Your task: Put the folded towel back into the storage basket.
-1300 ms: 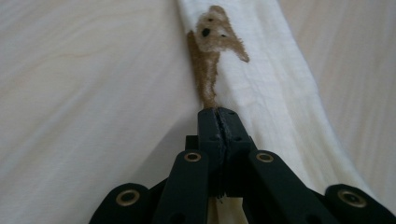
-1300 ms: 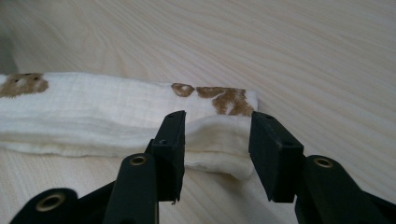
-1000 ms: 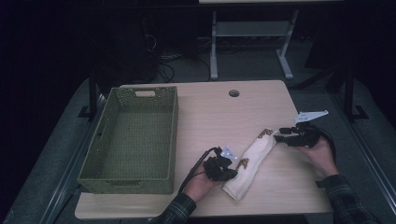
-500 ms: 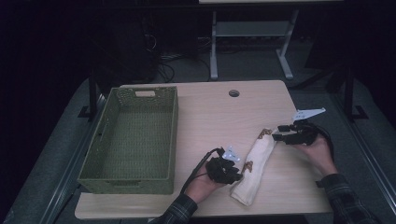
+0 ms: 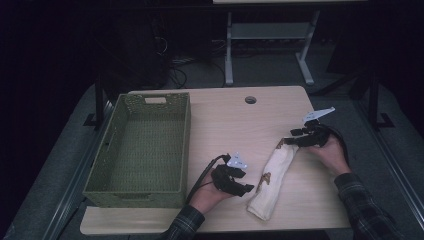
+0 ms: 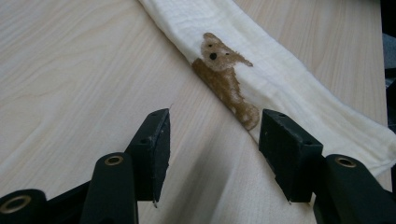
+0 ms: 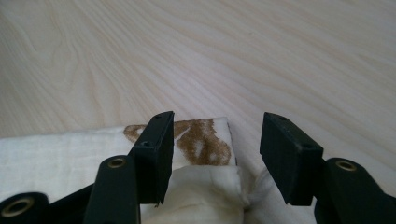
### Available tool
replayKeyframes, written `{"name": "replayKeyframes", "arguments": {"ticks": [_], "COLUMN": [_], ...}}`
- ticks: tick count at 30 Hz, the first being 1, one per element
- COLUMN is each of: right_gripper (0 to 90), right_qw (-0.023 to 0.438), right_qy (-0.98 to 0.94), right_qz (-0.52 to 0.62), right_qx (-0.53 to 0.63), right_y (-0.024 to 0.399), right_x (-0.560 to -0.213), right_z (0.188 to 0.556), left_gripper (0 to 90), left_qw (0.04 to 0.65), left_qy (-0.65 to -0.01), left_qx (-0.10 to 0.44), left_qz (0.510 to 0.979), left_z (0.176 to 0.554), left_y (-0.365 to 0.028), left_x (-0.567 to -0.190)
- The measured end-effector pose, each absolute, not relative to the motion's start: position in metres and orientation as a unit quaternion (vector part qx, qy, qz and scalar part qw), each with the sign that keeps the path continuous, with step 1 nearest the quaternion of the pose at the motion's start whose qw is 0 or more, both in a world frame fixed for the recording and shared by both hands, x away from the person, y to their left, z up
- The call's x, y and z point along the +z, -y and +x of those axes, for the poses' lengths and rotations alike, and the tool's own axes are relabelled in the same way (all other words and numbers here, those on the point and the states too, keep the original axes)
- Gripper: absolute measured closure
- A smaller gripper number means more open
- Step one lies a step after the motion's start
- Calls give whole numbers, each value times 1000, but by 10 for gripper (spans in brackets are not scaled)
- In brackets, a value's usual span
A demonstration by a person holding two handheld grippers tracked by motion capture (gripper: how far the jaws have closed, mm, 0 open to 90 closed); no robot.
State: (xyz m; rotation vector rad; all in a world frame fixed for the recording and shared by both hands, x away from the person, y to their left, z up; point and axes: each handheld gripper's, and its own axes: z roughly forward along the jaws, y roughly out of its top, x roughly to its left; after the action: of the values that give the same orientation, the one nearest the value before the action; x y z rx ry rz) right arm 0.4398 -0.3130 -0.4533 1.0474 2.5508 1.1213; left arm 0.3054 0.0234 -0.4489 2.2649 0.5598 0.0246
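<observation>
Basket (image 5: 140, 150): green woven, at the left of the desk (image 5: 235, 125), well apart from the cloth. I judge the folded cloth is meant to go there.
Left gripper (image 5: 239, 186): its jaws have just been opening and now stand fairly wide with nothing between them; in the left gripper view only bare desk (image 6: 70, 70) lies in the gap.
Cloth (image 5: 272, 180) by the left gripper: the cream folded strip lies just beside it on the right, its bear print (image 6: 224, 77) ahead of the jaws and the right pad (image 6: 289, 149) at the cloth's (image 6: 299, 88) edge.
Right gripper (image 5: 292, 142): about half open over the cloth's (image 7: 205, 196) far end. I cannot tell if either pad presses on the fold.
Risk, left: I think if I close here I pinch air or only the edge, and the fold springs loose.
Risk, right: lifting one end alone could let the strip unroll or drag across the desk.
</observation>
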Motion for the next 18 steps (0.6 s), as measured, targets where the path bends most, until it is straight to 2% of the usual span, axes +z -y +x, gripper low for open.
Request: {"name": "replayKeyframes", "arguments": {"ticks": [18], "right_gripper": [474], "right_qw": [77], "right_qy": [-867], "right_qz": [345], "right_qx": [351], "right_y": [313], "right_x": [-470], "right_z": [439], "left_gripper": [421], "left_qw": [391], "left_qy": [-220], "left_qx": [14], "left_qz": [893], "left_z": [308], "left_y": [-27], "left_x": [-449]}}
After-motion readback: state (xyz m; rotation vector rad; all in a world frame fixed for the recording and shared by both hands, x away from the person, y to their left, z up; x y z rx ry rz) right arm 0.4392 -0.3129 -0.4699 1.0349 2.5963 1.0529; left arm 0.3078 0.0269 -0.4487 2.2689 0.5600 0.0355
